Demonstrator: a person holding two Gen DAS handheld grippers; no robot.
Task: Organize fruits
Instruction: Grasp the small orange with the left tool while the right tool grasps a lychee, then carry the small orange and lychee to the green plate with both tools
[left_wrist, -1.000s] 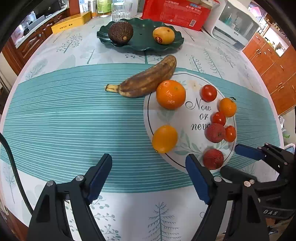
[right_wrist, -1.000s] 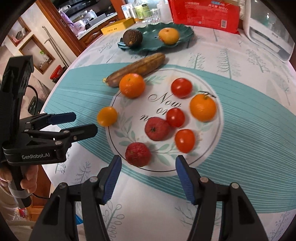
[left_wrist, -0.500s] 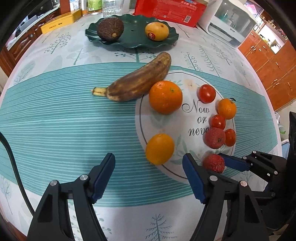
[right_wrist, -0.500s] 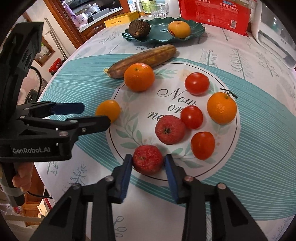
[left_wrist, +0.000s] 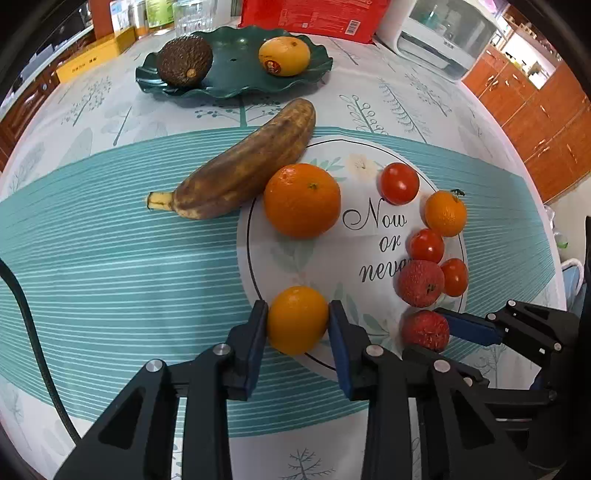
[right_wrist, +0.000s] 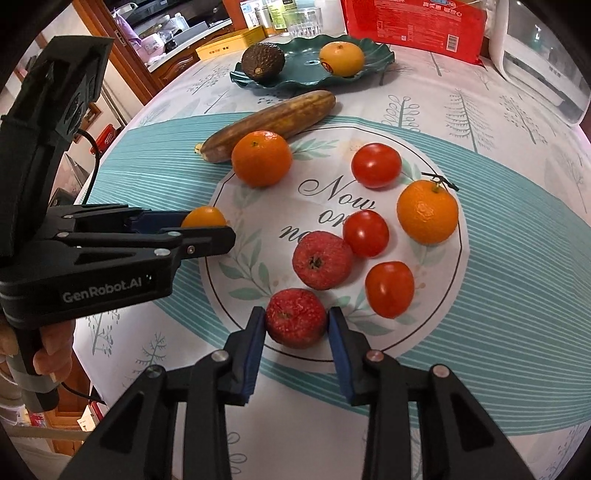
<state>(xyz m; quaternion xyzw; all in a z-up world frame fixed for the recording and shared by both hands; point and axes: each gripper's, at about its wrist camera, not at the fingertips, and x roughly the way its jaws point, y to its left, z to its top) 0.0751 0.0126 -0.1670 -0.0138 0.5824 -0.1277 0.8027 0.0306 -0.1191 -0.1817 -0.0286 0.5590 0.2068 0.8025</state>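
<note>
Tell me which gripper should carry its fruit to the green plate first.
Left, probably. The left gripper grips the small orange, nearer the green plate; the right gripper grips the red fruit farther back.

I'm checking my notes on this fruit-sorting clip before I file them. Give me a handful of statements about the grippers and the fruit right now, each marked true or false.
1. The left gripper is closed on a small orange. True.
2. The right gripper holds a tomato. False: it is closed on a rough red fruit.
3. The green plate holds an avocado and a yellow-orange fruit. True.
4. The banana lies on the green plate. False: it lies on the tablecloth, its end beside the large orange.
5. Three tomatoes lie on the table. True.
</note>
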